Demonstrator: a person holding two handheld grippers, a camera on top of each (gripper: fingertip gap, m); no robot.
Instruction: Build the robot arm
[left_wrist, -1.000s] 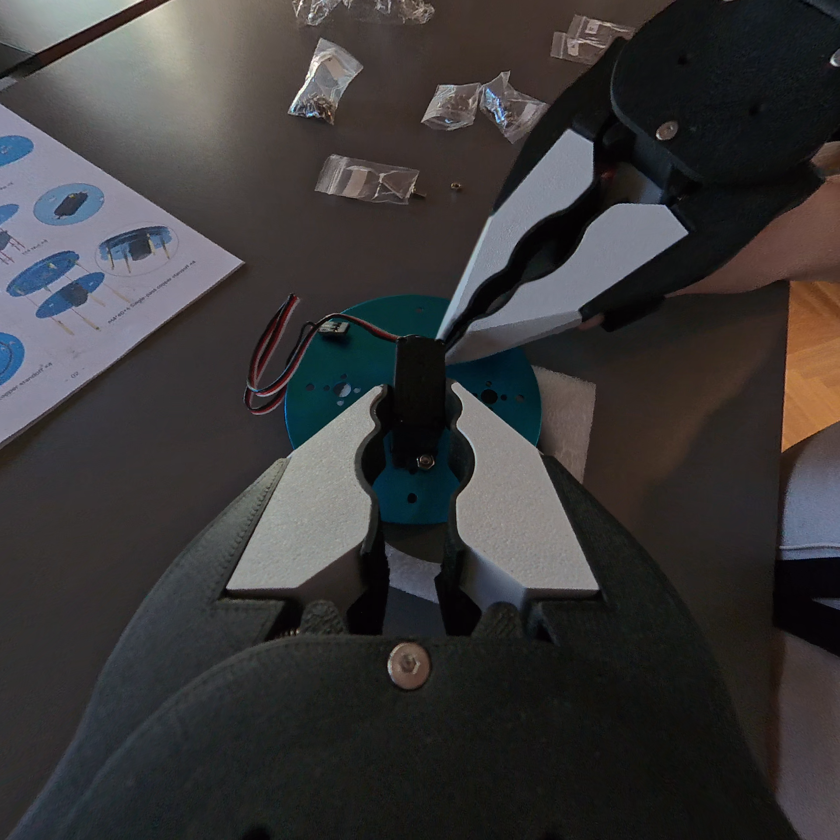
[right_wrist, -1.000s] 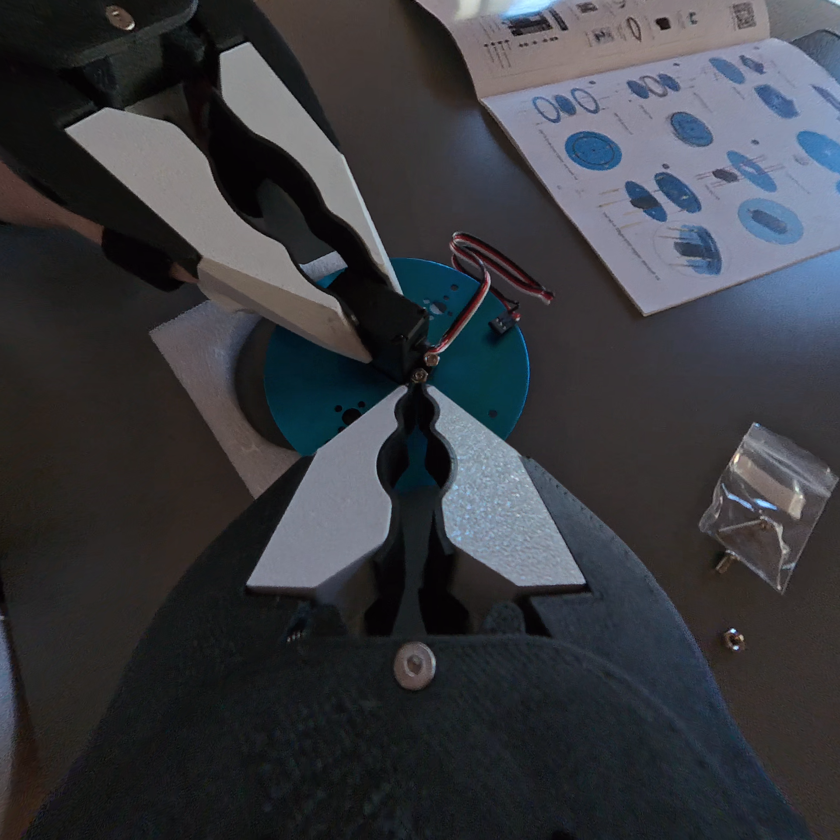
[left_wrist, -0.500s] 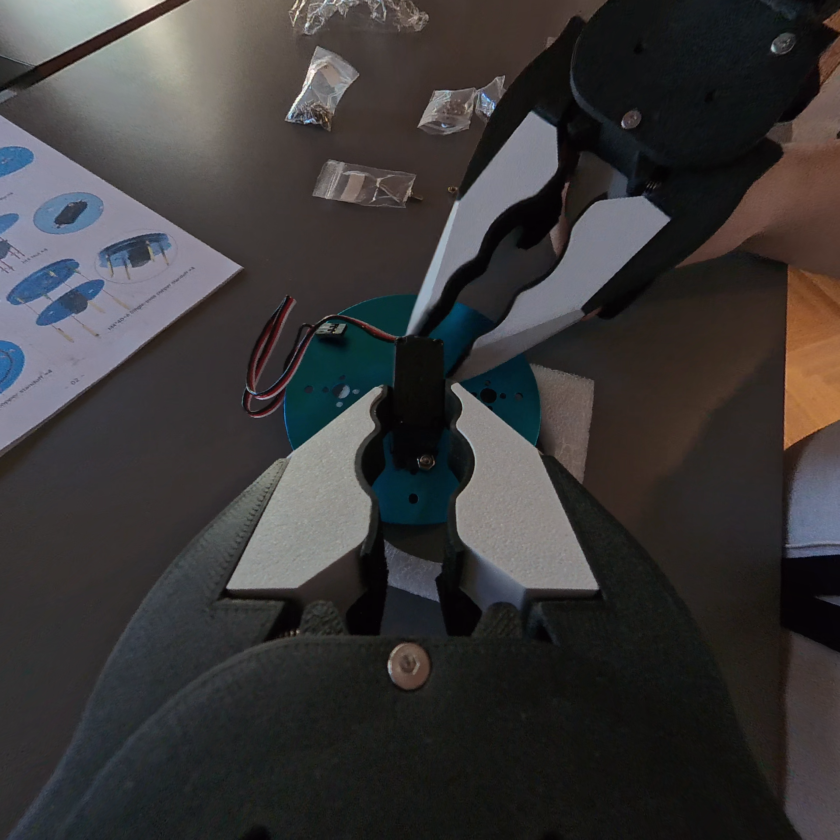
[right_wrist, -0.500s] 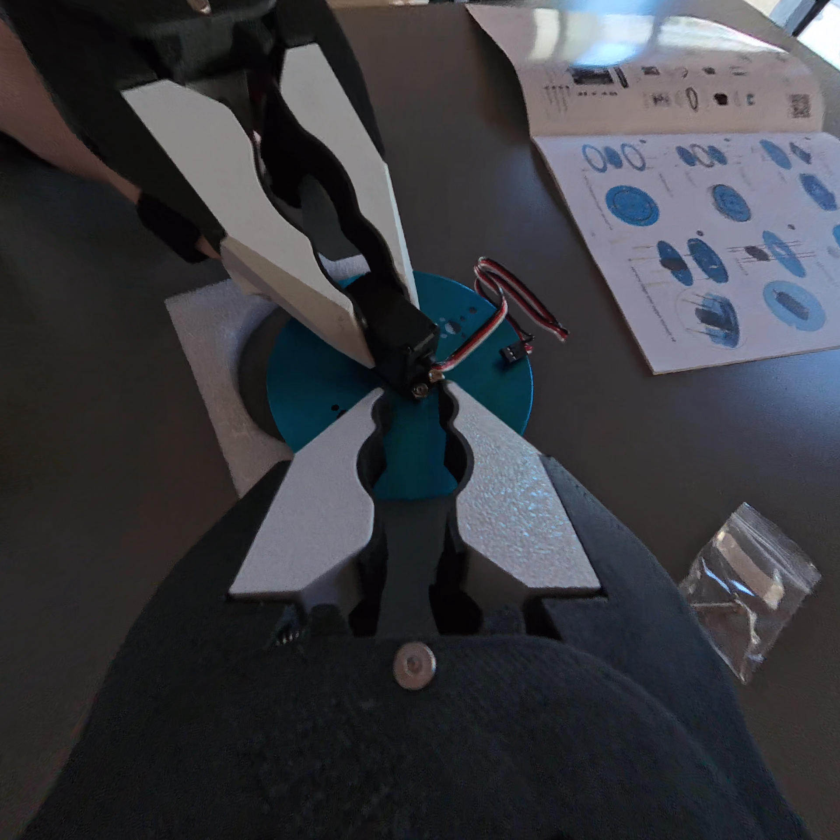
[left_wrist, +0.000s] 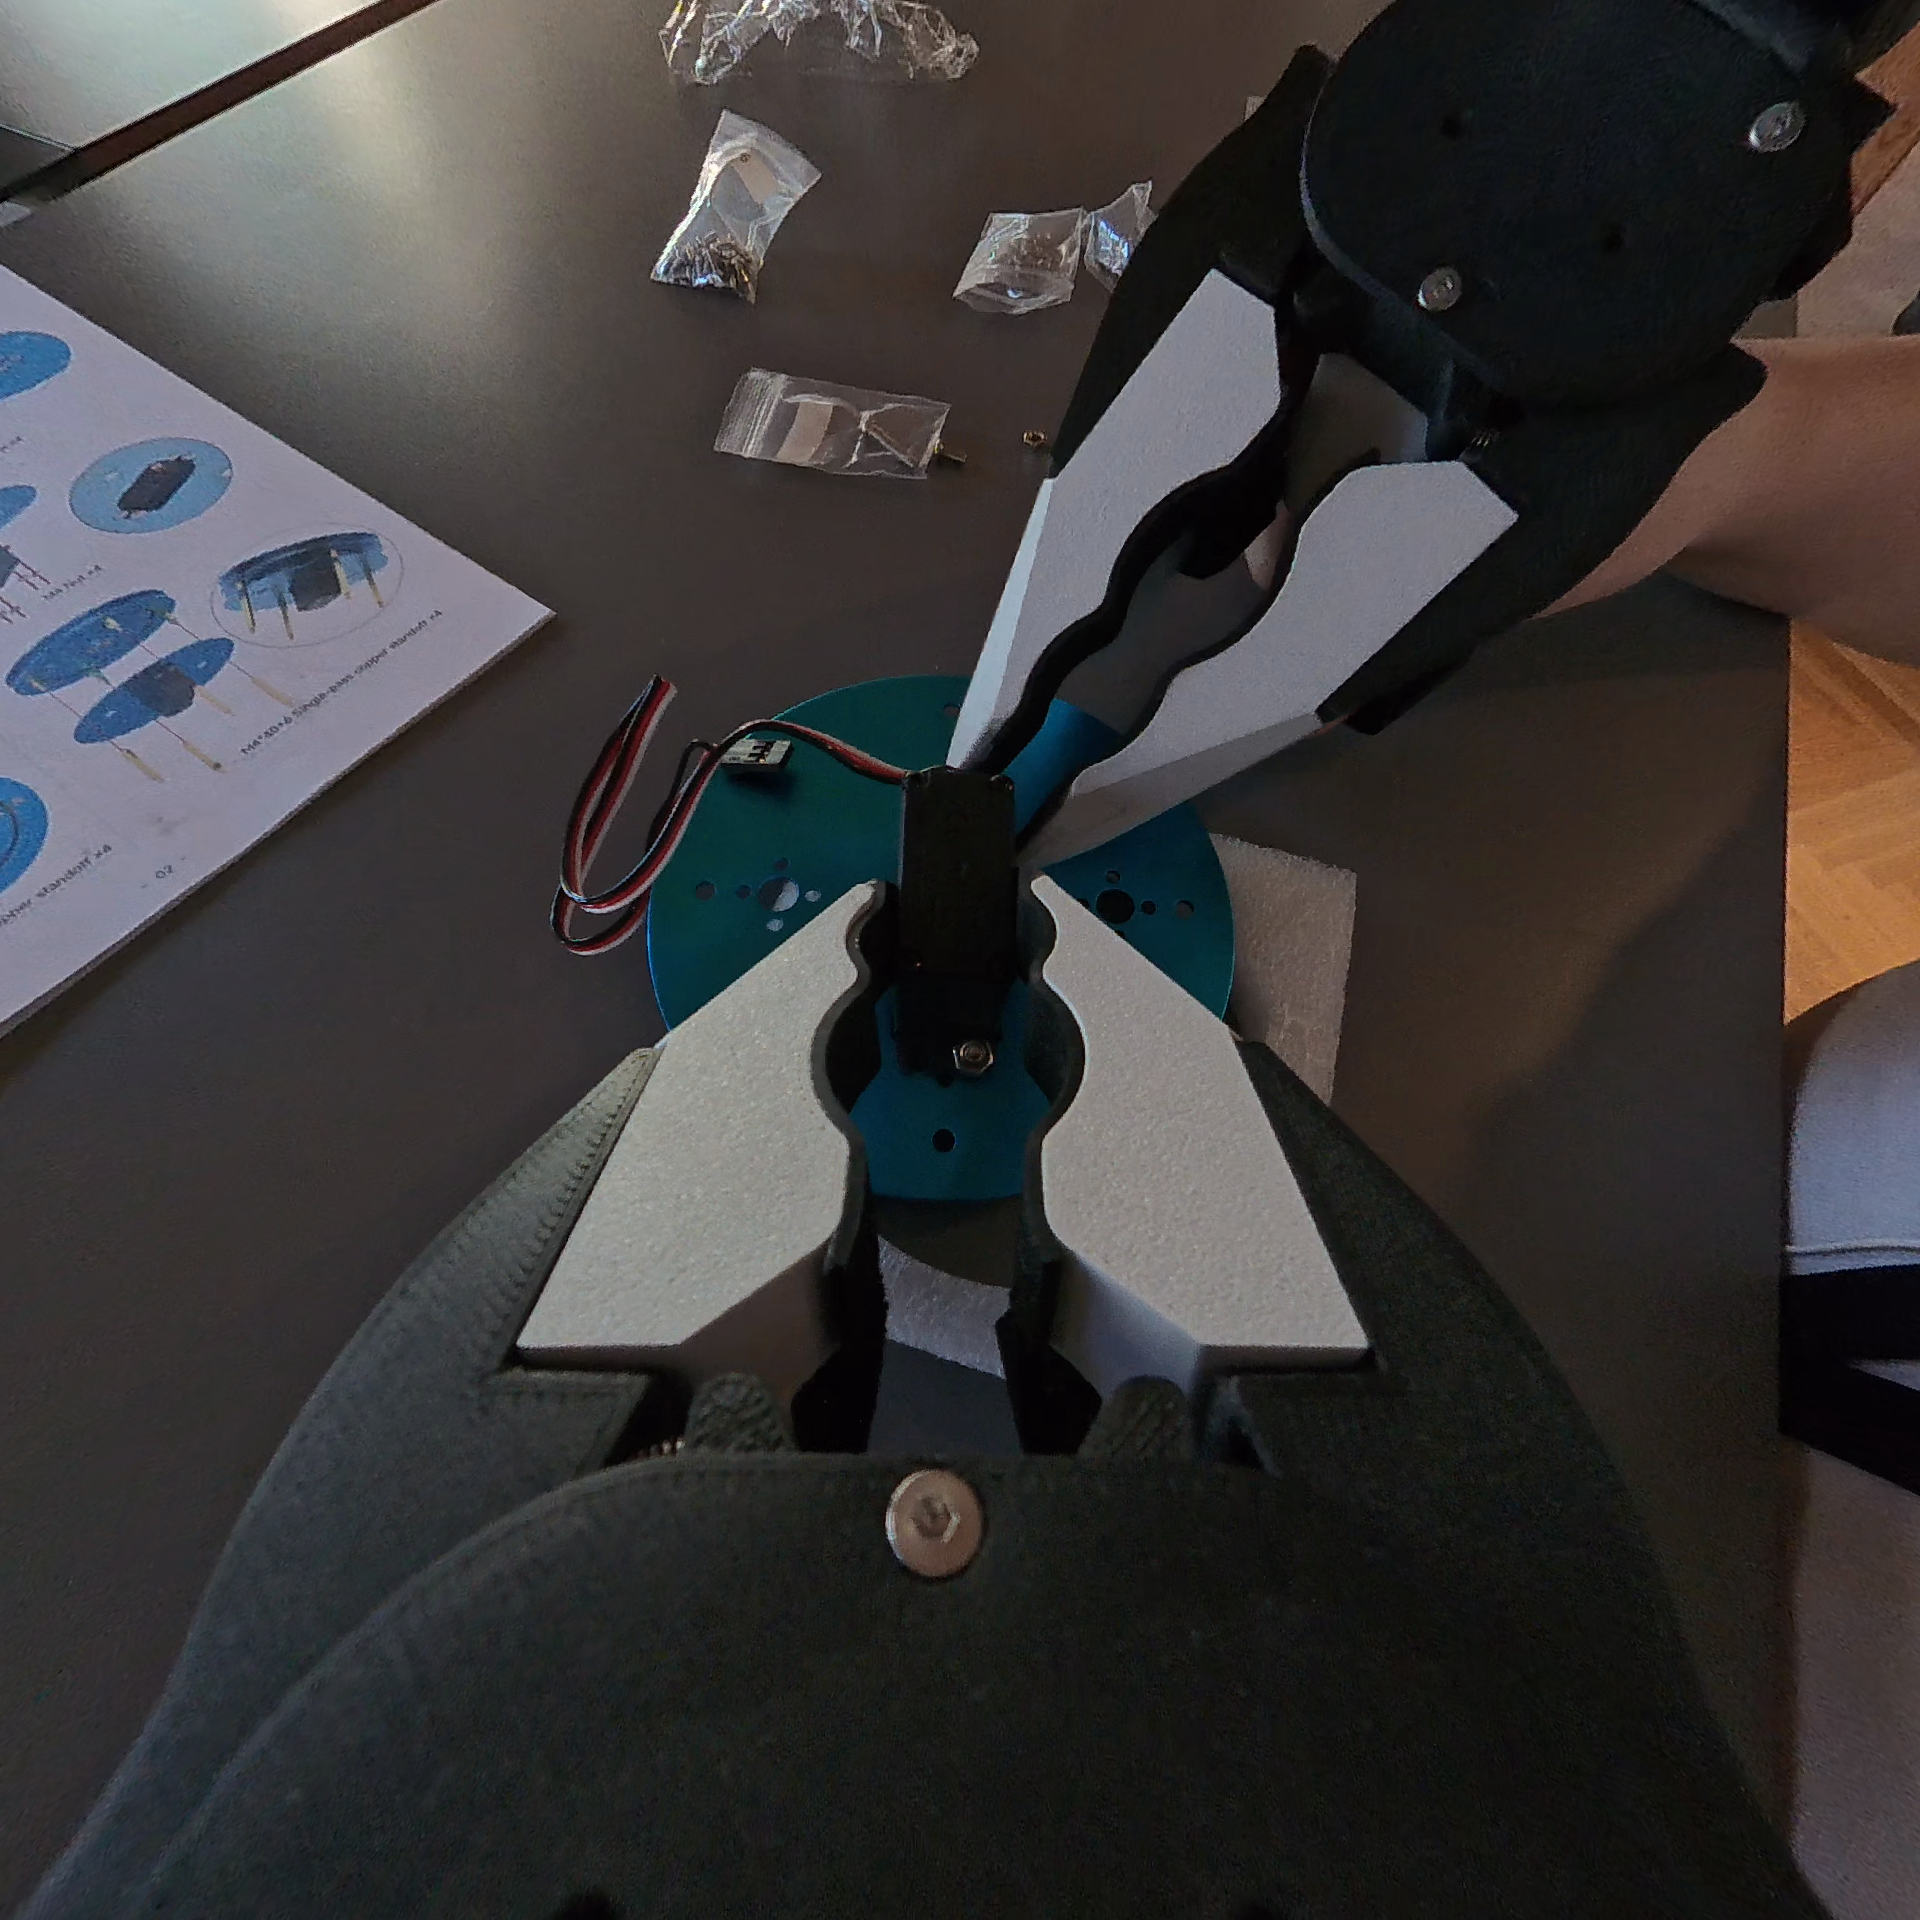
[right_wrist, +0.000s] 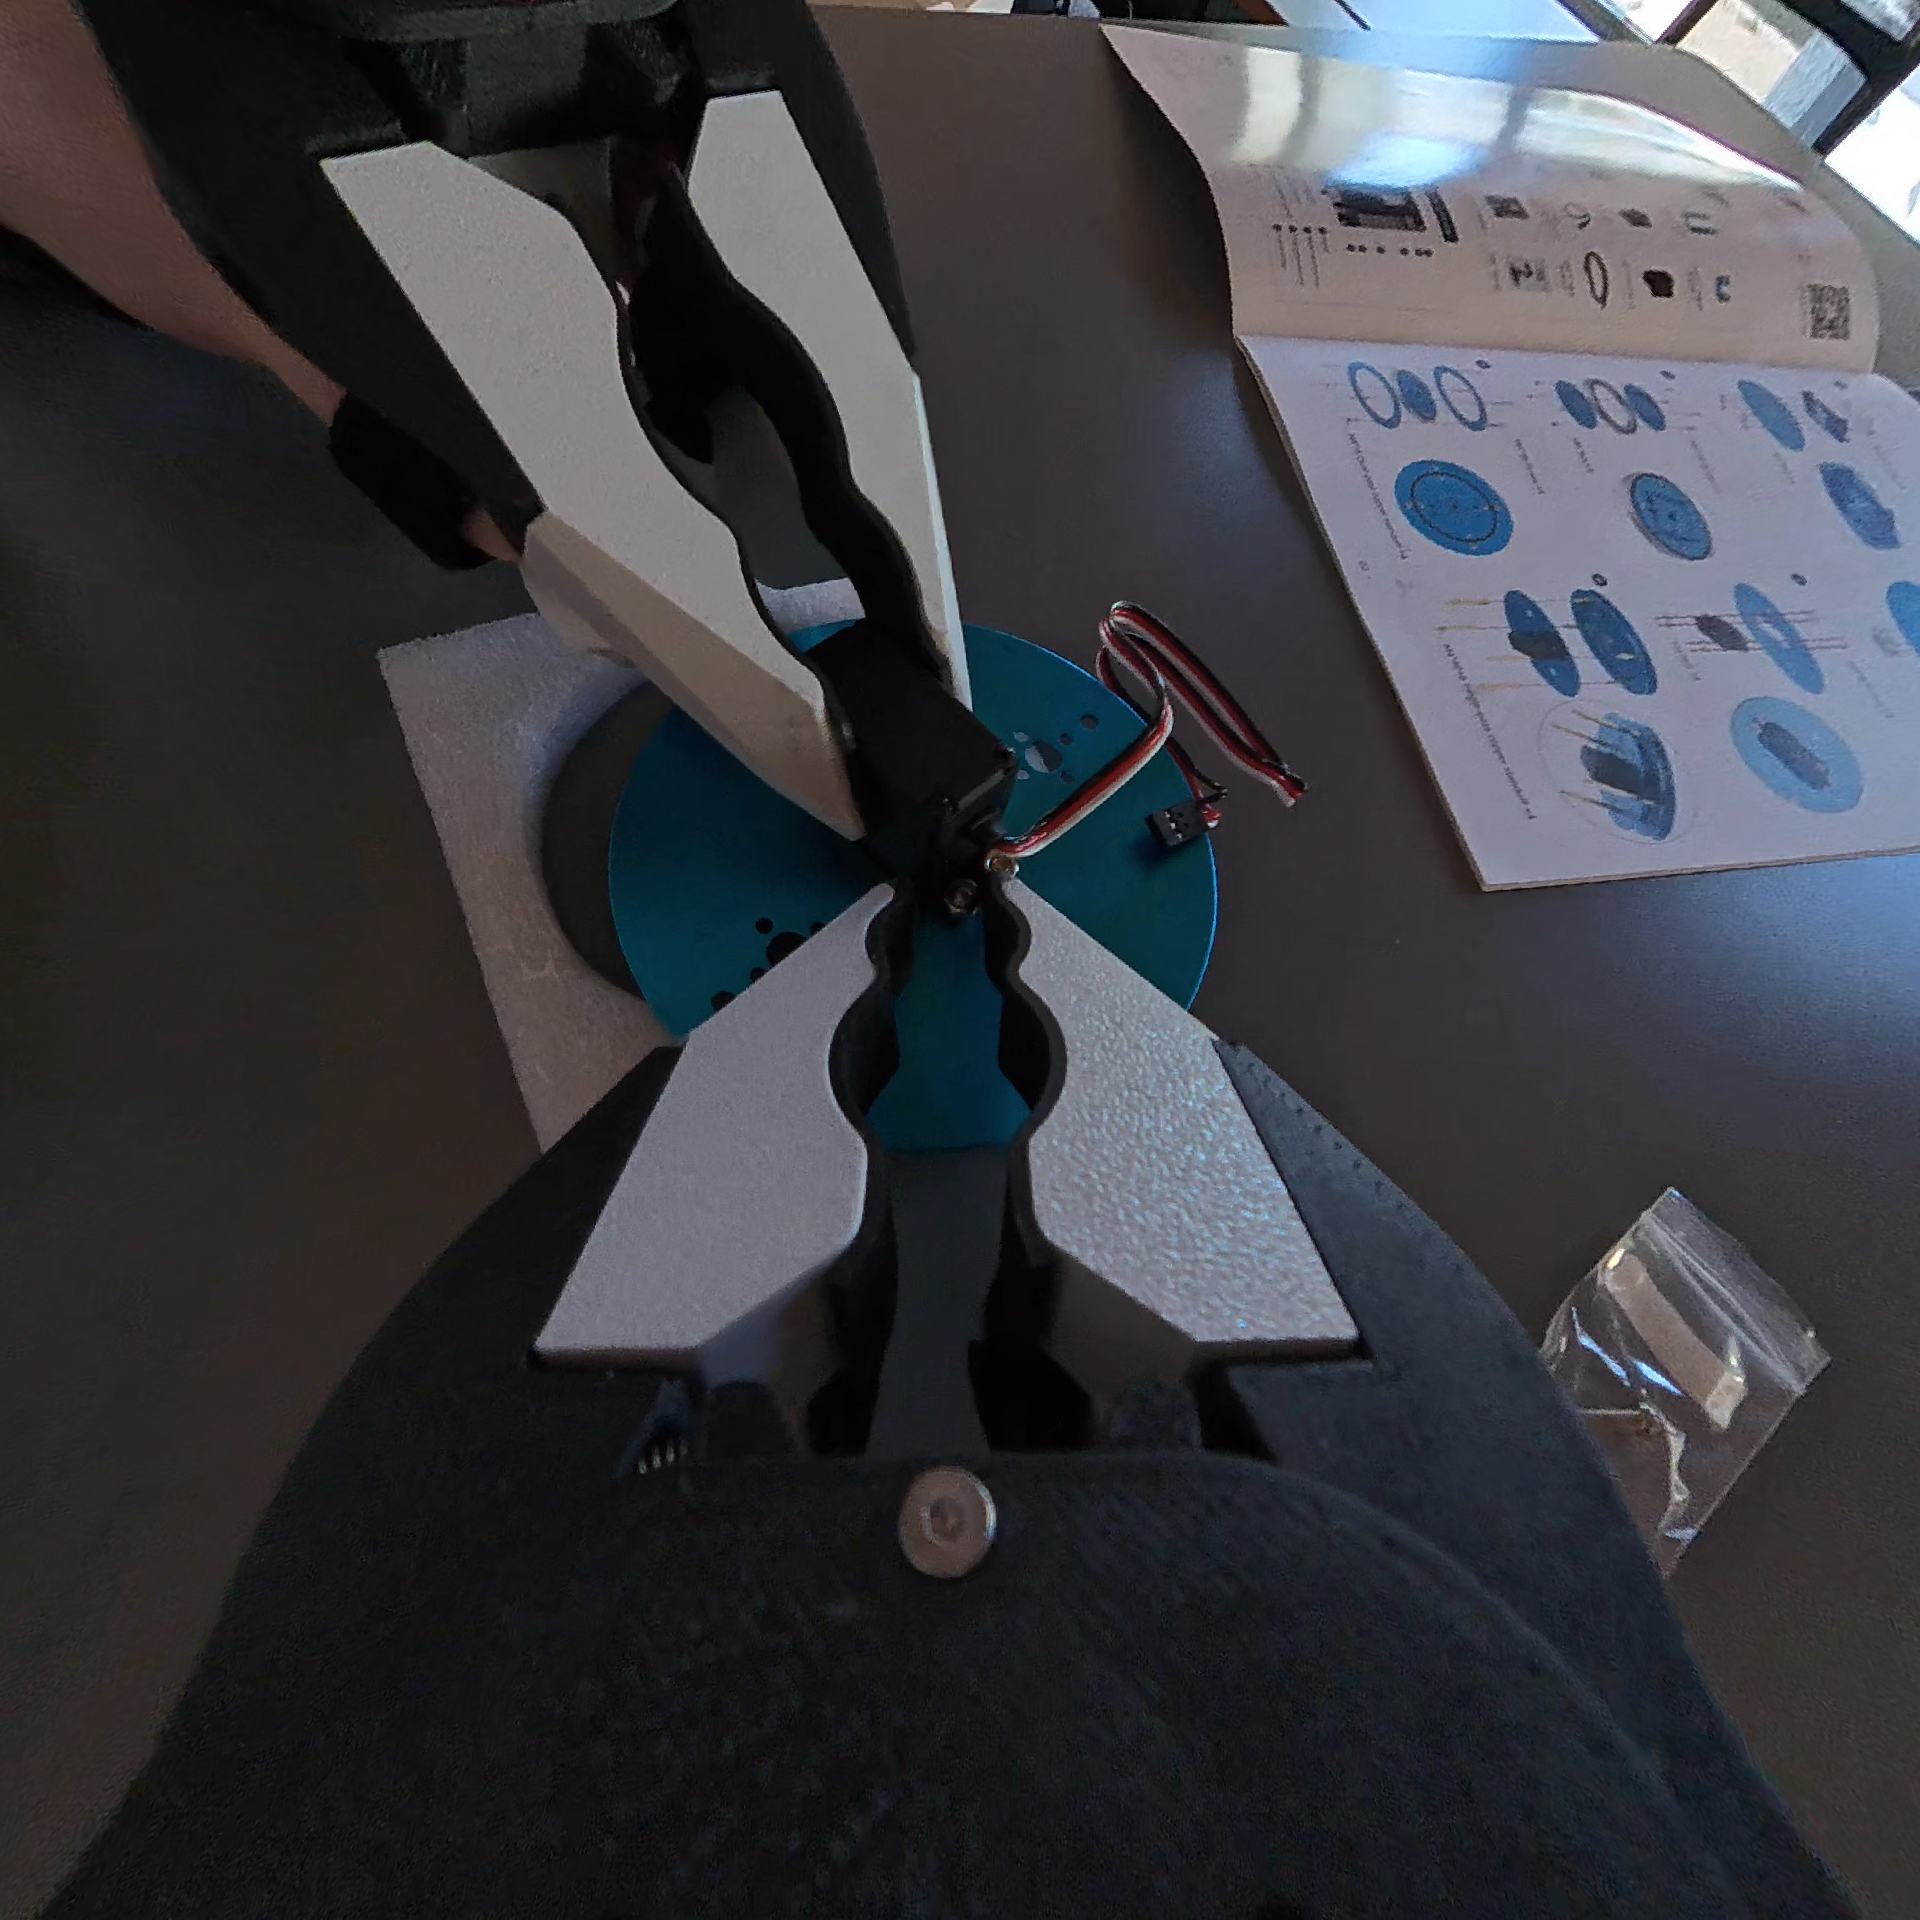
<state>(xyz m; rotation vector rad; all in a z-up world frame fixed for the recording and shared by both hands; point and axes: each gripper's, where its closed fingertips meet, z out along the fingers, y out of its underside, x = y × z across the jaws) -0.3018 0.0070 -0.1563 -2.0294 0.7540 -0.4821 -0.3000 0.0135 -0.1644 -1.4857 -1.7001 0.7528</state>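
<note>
Left gripper (left_wrist: 956, 899) clenched on black servo (left_wrist: 954, 831) at frame centre, right gripper (right_wrist: 940, 920) parted and empty, tips just beside servo's screw tab over blue disc (right_wrist: 1101, 925).

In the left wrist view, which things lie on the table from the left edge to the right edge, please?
Instruction sheet → coiled servo wire → black servo, shut in the left tool, on the blue disc → white foam pad.
</note>
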